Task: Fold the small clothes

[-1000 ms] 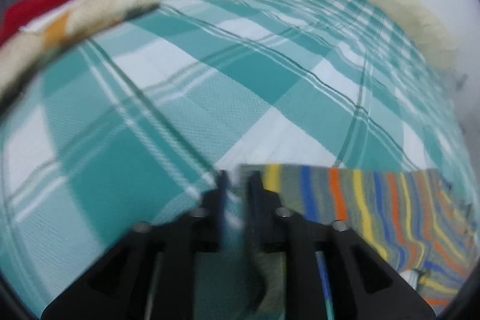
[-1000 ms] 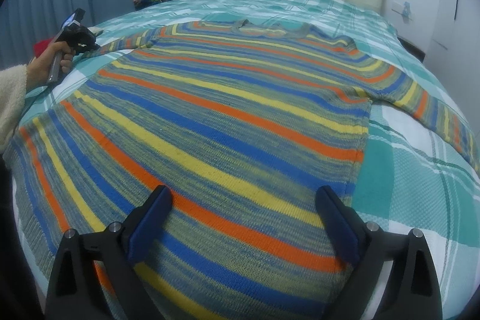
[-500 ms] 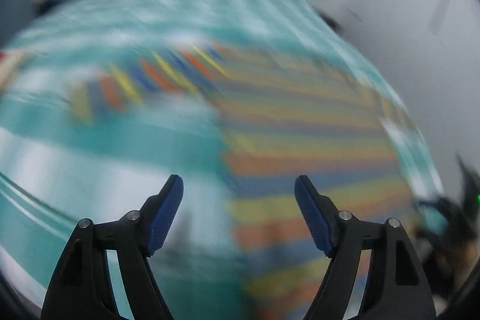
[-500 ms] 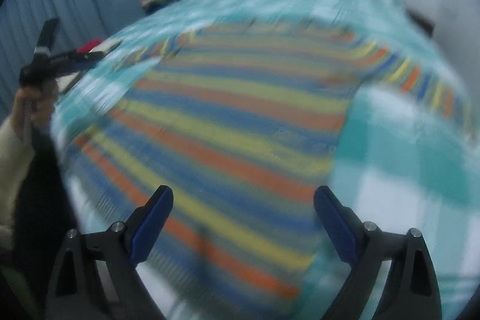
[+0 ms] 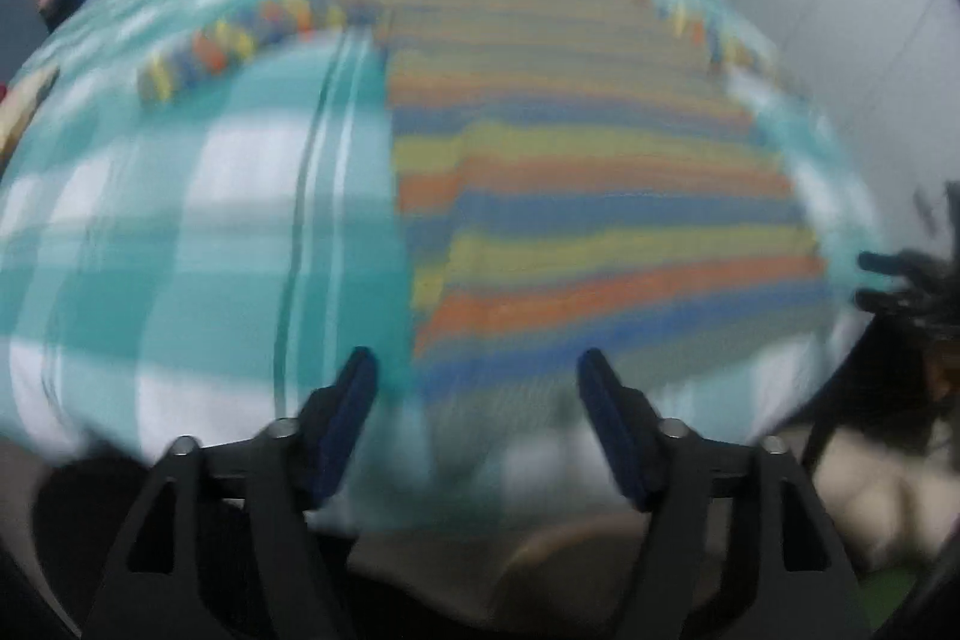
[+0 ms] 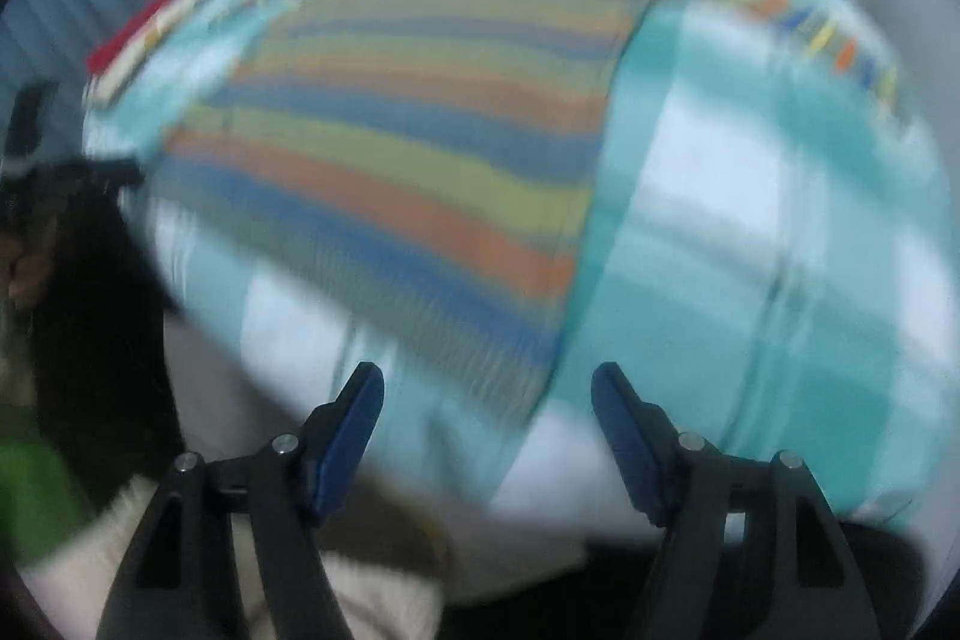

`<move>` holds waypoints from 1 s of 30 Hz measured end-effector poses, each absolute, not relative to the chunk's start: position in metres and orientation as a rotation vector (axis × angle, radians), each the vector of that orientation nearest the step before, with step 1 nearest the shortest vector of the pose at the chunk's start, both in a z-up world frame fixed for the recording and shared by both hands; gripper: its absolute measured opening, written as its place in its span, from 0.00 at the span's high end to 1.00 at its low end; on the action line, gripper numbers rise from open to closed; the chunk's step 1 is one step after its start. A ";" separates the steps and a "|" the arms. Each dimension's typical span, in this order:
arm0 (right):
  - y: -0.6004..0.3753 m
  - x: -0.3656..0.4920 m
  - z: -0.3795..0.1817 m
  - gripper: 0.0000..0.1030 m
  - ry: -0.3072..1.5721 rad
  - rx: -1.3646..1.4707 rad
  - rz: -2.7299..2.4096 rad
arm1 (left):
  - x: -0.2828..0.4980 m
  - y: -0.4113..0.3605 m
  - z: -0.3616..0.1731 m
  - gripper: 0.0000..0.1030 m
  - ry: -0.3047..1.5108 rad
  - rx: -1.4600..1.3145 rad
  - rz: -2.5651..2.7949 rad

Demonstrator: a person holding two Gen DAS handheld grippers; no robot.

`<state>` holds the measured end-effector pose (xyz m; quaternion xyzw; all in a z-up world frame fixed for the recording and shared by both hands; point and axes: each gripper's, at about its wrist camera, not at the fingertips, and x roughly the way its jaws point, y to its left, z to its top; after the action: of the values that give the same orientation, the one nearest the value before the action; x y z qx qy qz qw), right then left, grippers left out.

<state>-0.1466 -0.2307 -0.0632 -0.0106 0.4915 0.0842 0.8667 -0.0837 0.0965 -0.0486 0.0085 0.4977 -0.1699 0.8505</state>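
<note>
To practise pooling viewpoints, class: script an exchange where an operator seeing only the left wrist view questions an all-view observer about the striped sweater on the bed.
Operator: I see the striped sweater spread flat, though blurred. What is the right claw doing?
Observer: The right claw is closing its jaws with nothing between them, by the sweater's near hem corner.
Operator: Where does the sleeve on that side run?
Observer: That sleeve lies stretched out sideways across the checked bedcover.
Operator: Anything else on the bed?
Observer: A red cloth lies at the bed's far left edge, beside a cream cloth.
</note>
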 end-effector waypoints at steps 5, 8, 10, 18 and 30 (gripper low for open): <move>-0.237 -0.086 -0.031 0.18 0.739 0.026 0.105 | -0.031 0.053 -0.005 0.06 0.838 -0.050 -0.402; -0.244 -0.052 -0.042 0.18 0.659 0.093 0.060 | -0.004 0.039 -0.020 0.06 0.765 -0.056 -0.359; -0.243 -0.042 -0.059 0.18 0.626 0.106 0.039 | 0.010 0.030 -0.051 0.06 0.729 -0.019 -0.305; -0.246 -0.023 -0.123 0.17 0.732 0.050 -0.006 | 0.035 0.012 -0.121 0.01 0.860 0.078 -0.228; -0.246 -0.019 -0.130 0.09 0.752 0.058 0.003 | 0.035 0.016 -0.130 0.00 0.872 0.065 -0.219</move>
<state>-0.0187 -0.2460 -0.1304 0.0282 0.3670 0.0017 0.9298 0.0354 0.0155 -0.1304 0.0314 0.4213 -0.1058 0.9002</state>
